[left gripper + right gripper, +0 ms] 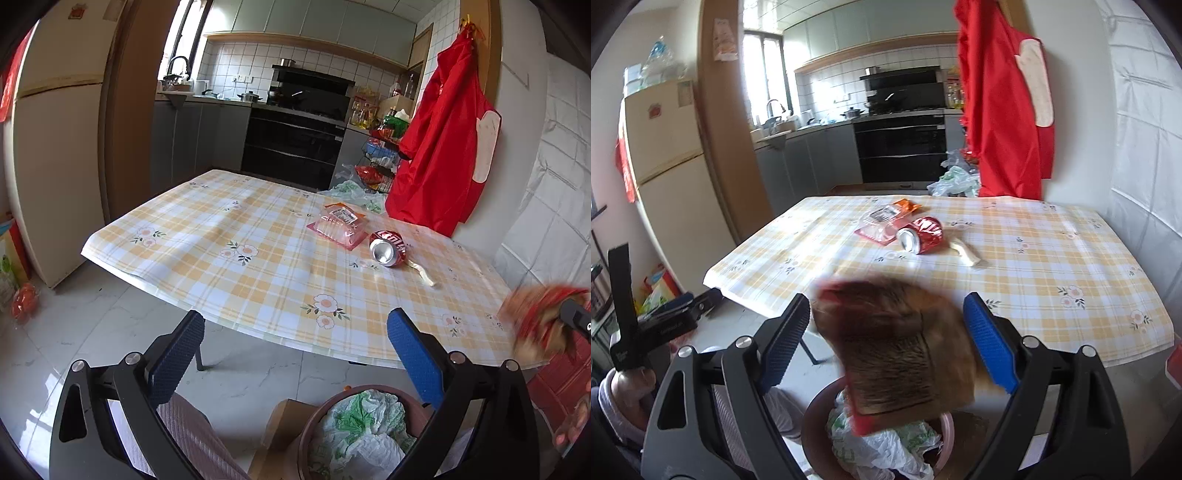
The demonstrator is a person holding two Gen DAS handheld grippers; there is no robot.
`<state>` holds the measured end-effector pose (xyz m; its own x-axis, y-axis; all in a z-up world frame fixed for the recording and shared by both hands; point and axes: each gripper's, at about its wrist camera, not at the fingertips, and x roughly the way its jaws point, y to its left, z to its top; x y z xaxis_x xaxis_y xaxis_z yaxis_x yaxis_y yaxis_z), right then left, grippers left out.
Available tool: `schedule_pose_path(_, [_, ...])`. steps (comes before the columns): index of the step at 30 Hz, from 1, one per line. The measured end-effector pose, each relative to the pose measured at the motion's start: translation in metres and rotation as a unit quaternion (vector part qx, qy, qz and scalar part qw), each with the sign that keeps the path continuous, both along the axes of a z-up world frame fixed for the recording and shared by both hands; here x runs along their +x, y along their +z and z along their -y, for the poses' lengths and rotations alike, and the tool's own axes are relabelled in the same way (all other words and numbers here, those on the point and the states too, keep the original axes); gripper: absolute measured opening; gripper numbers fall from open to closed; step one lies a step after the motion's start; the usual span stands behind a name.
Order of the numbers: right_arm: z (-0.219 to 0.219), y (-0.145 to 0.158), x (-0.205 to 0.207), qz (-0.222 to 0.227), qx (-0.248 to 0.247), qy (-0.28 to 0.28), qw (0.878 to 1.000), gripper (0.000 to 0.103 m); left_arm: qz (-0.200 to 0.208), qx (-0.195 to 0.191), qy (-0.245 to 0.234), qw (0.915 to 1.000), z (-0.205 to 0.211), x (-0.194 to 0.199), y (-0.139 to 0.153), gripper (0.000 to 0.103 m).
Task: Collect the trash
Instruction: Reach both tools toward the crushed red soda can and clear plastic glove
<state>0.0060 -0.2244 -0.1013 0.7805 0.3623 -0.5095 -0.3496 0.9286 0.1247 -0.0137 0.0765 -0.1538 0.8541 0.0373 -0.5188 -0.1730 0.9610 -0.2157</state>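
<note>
Left gripper (295, 354): black frame, blue ribbed pads; jaws spread wide, nothing between them. Beyond the jaws is seen a table covered in a yellow-and-white checked cloth with flower prints (236, 236). Below the jaws, nearer the right pad, stands a round brown waste bin (314, 417) lined with a crumpled white-and-green plastic bag (365, 432).

Right gripper (886, 339): same build; jaws spread wide. Between them a red and brown snack packet (897, 354) is seen, motion-blurred, over the bin's mouth; no pad is seen pressing on it, though whether the right pad touches its edge cannot be told. In the left wrist view the same packet is seen as a blur at the far right edge.

Items lying on the table, well beyond both pairs of jaws:
- crushed red aluminium drinks can (388, 248), on its side, base toward the camera
- clear plastic food tray with a red rim and white label (338, 224), just left of the can, close to or touching it
- pale cream twisted wrapper strip (423, 273), to the right of the can, one end at the can

Further back: a red garment (439, 147) hung on the wall, a cream refrigerator (55, 155) at left
</note>
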Motion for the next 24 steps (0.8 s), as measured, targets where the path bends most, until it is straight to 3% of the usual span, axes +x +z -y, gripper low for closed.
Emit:
schedule_pose_path(7, [-0.01,0.001,-0.003,0.008,-0.022,-0.002,1.0,0.097,0.001,-0.002,0.004,1.0,-0.003,-0.002,0.001,0.097])
schedule_pose_path(24, [0.026,-0.034,0.034,-0.051,-0.009,-0.067,0.996,0.097,-0.04,0.011,-0.003,0.9991,0.002,0.019,-0.023,0.097])
